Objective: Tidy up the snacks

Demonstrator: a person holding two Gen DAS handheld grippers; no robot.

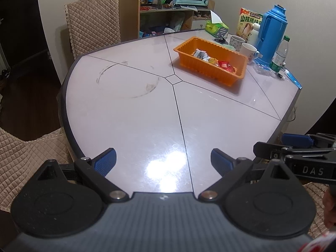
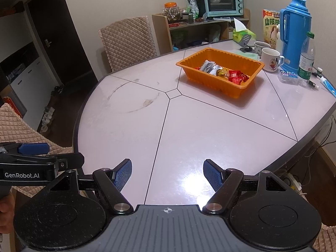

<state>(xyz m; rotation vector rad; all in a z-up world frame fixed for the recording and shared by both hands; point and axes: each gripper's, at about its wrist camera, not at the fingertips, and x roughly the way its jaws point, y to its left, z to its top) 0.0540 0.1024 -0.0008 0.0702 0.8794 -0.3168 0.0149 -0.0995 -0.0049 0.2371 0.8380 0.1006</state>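
An orange plastic tray (image 1: 231,76) (image 2: 241,89) sits on the far right part of the pale table (image 1: 136,113) (image 2: 199,130). Several wrapped snacks (image 1: 218,62) (image 2: 226,73) lie inside it, dark, yellow and red ones. My left gripper (image 1: 163,160) is open and empty above the table's near edge, far from the tray. My right gripper (image 2: 167,173) is also open and empty above the near edge. The right gripper shows side-on at the right edge of the left wrist view (image 1: 294,145); the left one at the left edge of the right wrist view (image 2: 33,148).
Behind the tray stand two mugs (image 2: 271,59), a blue thermos (image 2: 295,31), a water bottle (image 2: 306,61), a snack box (image 2: 271,25) and a tissue pack (image 2: 243,34). Quilted chairs (image 2: 126,42) stand around the table. A shelf with a toaster oven (image 2: 222,2) stands by the wall.
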